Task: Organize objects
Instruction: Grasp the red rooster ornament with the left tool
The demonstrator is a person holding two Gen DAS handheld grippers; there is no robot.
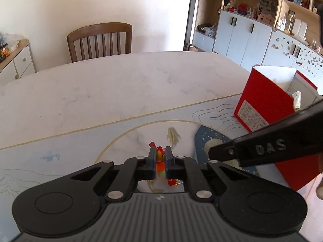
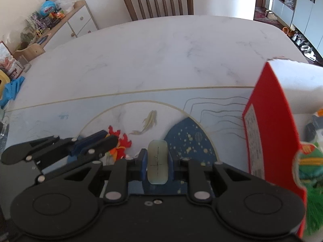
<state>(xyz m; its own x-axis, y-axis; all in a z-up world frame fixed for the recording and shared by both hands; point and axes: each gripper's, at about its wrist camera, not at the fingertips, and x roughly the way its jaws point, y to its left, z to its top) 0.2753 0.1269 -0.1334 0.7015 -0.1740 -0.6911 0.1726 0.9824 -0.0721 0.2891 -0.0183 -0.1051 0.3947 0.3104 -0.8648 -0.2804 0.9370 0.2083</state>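
My left gripper (image 1: 160, 152) is shut on a red, orange and green toy figure (image 1: 160, 162), held just above the blue printed mat (image 1: 70, 153). The same toy (image 2: 121, 144) and the left gripper (image 2: 105, 138) show at the left of the right wrist view. My right gripper (image 2: 157, 157) is shut on a pale translucent oval piece (image 2: 157, 164) with a dark cross mark, over the mat's dark blue patch (image 2: 187, 141). An open red box (image 1: 268, 109) stands at the right; in the right wrist view the box (image 2: 270, 141) holds green and other soft items (image 2: 308, 165).
A white marble table (image 1: 121, 80) extends beyond the mat. A wooden chair (image 1: 100, 40) stands at its far side. A sideboard with toys (image 2: 58, 22) is at the left, cabinets (image 1: 252, 32) at the right. The right gripper's arm (image 1: 268, 147) crosses the left wrist view.
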